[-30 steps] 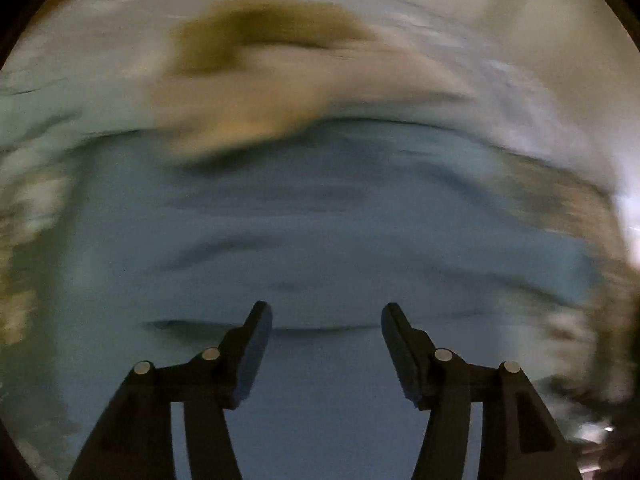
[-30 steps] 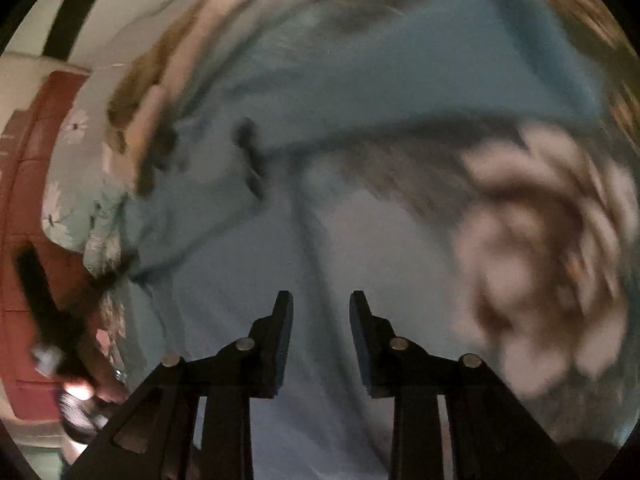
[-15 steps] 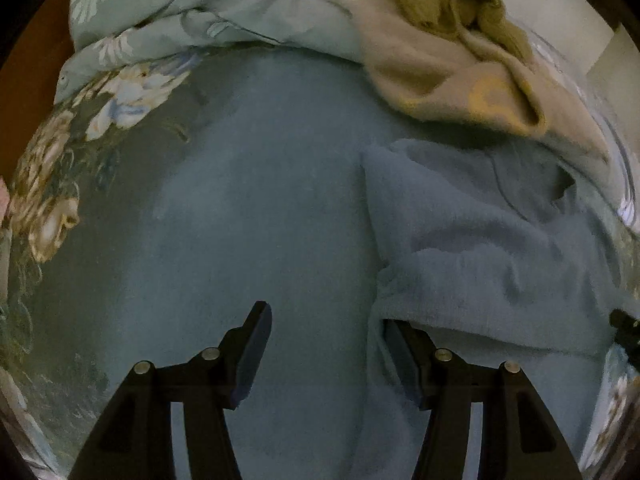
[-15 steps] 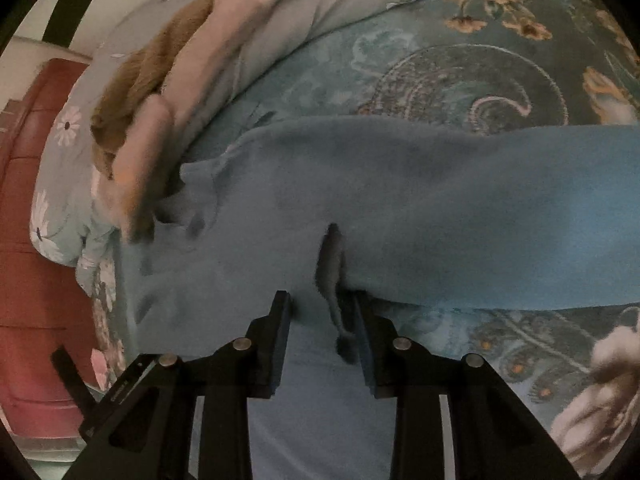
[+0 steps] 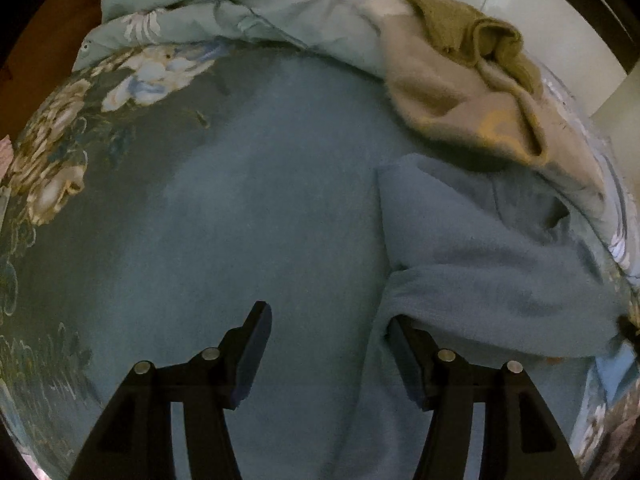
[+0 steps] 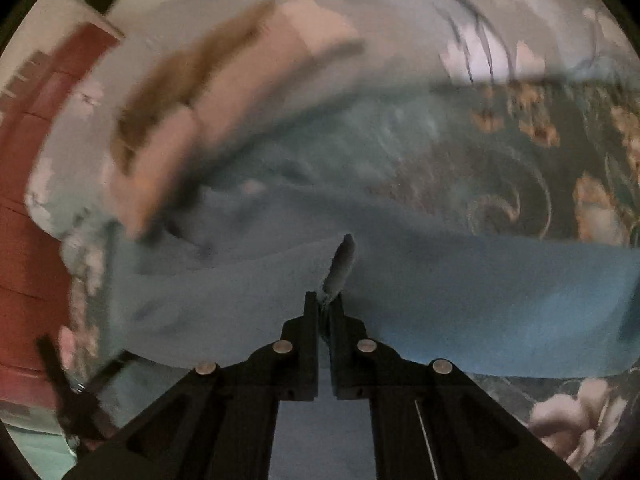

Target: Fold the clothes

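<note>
A blue fleece garment (image 5: 248, 248) lies spread on a floral bedspread (image 5: 60, 160). In the left wrist view part of it is folded over at the right (image 5: 492, 264). My left gripper (image 5: 328, 324) is open just above the garment, its right finger (image 5: 404, 344) tucked under the folded edge. In the right wrist view my right gripper (image 6: 325, 300) is shut on a pinched ridge of the blue garment (image 6: 460, 304), which sticks up between the fingertips.
A beige and olive garment (image 5: 464, 80) lies heaped at the far side, on a pale floral quilt (image 5: 248, 4); it shows blurred in the right wrist view (image 6: 208, 112). A red-brown headboard (image 6: 28, 208) stands at the left there.
My right gripper has closed on a fold of the blue garment and is moving, so its view is blurred. My left gripper has stayed open and nearly still.
</note>
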Motion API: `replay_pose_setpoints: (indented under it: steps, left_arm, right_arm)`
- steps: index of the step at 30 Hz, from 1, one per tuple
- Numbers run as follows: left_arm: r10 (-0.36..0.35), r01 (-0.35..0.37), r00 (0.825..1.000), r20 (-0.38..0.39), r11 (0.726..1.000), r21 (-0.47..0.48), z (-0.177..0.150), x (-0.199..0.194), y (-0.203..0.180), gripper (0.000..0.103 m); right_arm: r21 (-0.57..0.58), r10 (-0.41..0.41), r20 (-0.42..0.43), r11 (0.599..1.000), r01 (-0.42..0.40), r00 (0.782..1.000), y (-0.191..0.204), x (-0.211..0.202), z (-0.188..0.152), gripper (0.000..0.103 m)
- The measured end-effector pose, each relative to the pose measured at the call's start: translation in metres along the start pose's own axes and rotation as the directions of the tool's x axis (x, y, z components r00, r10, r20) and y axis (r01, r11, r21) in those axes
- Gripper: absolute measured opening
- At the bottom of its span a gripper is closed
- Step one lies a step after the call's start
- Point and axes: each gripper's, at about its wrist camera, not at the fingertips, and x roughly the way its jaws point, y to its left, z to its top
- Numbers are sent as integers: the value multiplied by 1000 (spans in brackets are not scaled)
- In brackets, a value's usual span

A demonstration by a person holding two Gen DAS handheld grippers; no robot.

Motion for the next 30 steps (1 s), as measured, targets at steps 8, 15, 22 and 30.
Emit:
replay_pose_setpoints:
  steps: [8,15,22,30]
  left_arm:
    - [-35,38,999,-40,997,68,-11,-18,-10,63]
    - [-136,138,988,-69,990,24,-22,-49,-11,63]
    - [-147,147,987,-57,989,-15,-15,-53,10,63]
    - [-175,175,983,-46,985,-14,-5,-60,-4,63]
  right_arm:
    - [71,62,24,995,-64,998,-18,-6,-11,18]
    - [239,-105,257,970,42,961,-95,-98,-57,36]
    - [305,-382,290,906,293,877,-148,-160,-29,36]
    - [434,-484,12,791,431,875,-217,-109,-29,36]
